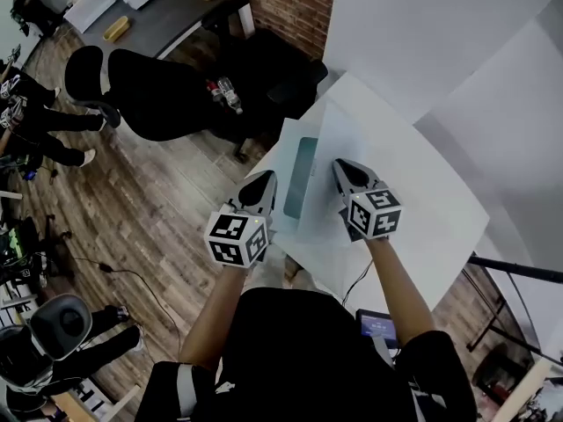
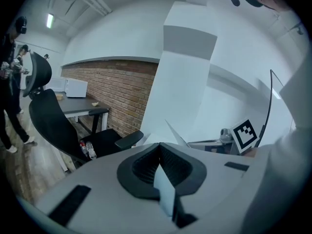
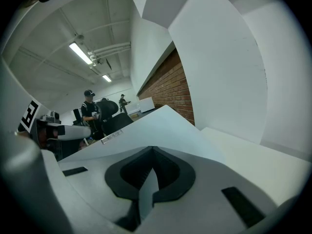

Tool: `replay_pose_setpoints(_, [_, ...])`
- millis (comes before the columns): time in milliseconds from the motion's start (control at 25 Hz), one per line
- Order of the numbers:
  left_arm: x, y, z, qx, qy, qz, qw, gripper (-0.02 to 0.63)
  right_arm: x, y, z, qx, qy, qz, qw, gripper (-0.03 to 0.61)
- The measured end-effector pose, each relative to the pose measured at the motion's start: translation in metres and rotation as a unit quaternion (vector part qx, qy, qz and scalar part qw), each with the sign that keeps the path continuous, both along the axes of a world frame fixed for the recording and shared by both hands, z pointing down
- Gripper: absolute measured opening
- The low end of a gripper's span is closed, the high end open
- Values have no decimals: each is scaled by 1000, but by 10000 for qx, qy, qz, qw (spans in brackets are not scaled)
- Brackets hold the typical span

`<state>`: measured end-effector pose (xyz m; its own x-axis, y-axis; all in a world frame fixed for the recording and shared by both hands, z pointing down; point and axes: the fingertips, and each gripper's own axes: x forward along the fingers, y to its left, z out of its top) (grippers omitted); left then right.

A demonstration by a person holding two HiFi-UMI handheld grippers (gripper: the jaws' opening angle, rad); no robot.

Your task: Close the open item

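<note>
White table (image 1: 440, 209) bears an open case (image 1: 302, 178). Your left gripper (image 1: 266, 178) and right gripper (image 1: 339, 165) are closed and empty; push the lid (image 1: 361, 134) down evenly.

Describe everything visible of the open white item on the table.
The flat white item lies open on the white table between the left gripper and right gripper. It looks like thin plastic or board, with a grey-green rectangular panel. One white leaf stands raised and tilted. Contact with either gripper is unclear.
</note>
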<state>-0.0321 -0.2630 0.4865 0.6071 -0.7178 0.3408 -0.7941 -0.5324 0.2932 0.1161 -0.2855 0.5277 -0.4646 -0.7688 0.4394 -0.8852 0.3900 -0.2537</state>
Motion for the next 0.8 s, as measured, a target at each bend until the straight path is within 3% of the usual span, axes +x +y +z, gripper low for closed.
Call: replay_pose_setpoints(800, [-23, -11, 32, -387, 111, -349, 9986, 14, -38, -18, 38, -365, 21, -442, 9984, 38])
